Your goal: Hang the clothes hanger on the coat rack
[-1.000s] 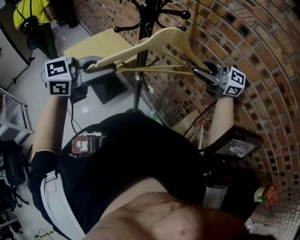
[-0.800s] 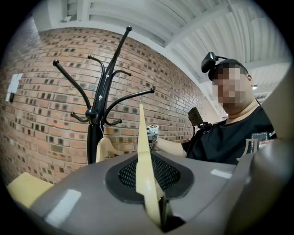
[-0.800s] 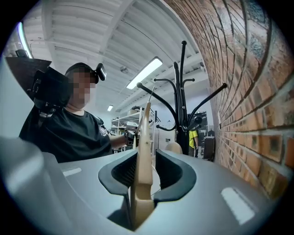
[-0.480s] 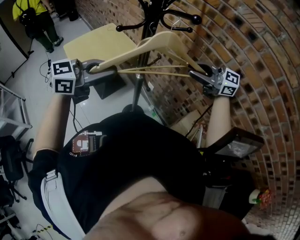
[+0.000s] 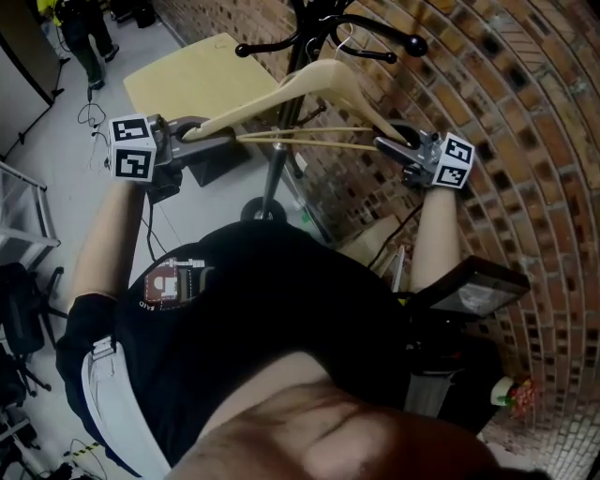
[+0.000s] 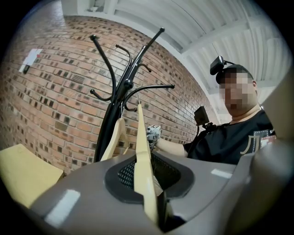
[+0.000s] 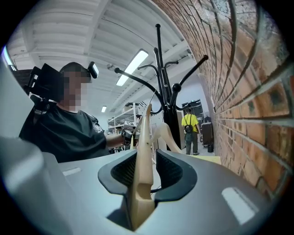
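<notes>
The left tool (image 5: 199,138) is closed on one end of a pale wooden clothes hanger (image 5: 323,80), and the right tool (image 5: 392,147) is closed on the other end. In each gripper view the wood stands between the jaws, which are only partly open around it. The hanger spans between the two tools, with its peak above them. From that peak the thin wire hook (image 5: 343,36) rises to the curved black arm (image 5: 375,26) of the black metal coat rack (image 5: 273,164). The pole of the rack stands on the far side of the hanger, between the tools. Compared with one second ago, both tools sit lower against the rack, and the arm with its knob now lies right at the hook. I judge that the hook is being lowered onto this arm. Whether it already rests there I cannot tell, so the grips should not open yet.
</notes>
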Tool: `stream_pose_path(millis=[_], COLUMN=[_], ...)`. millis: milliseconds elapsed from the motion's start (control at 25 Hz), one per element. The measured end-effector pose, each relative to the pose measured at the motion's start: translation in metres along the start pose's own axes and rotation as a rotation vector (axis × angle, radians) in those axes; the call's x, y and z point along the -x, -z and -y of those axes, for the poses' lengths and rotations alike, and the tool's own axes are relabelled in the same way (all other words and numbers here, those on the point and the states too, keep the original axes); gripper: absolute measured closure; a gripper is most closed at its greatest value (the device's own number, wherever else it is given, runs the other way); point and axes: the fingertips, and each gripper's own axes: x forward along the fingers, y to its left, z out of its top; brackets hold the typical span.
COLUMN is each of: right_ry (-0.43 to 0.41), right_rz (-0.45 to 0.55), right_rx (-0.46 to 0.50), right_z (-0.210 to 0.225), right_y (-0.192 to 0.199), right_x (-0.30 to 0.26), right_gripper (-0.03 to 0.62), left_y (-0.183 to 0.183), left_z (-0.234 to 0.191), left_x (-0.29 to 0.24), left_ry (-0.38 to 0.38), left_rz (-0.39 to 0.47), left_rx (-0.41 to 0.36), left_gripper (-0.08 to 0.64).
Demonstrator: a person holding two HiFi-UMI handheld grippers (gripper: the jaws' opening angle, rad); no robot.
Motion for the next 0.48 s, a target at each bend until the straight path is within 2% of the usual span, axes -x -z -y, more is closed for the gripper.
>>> stream_pose_path(millis=[280, 360, 480], right_ry=[0.072, 0.11, 0.138], right_rz=[-0.029, 0.014, 0.106], right_rx=[-0.103, -0.141, -0.173], right_z=[0.021, 0.031, 0.041], right_y=[0.045, 0.053, 0.053], right_x=[-0.004, -0.005, -0.004], right_gripper=[0.435, 0.385, 0.358], left_y=[0.04, 0.05, 0.054], left_z=[-0.021, -0.028, -0.038], left_x=[-0.008, -0.009, -0.007], left_ry=[0.011, 0.015, 0.014], left_rz=[-0.014, 0.003, 0.081], left_rx=[0.109, 0.12, 0.123], left_gripper=[0.506, 0.508, 0.508])
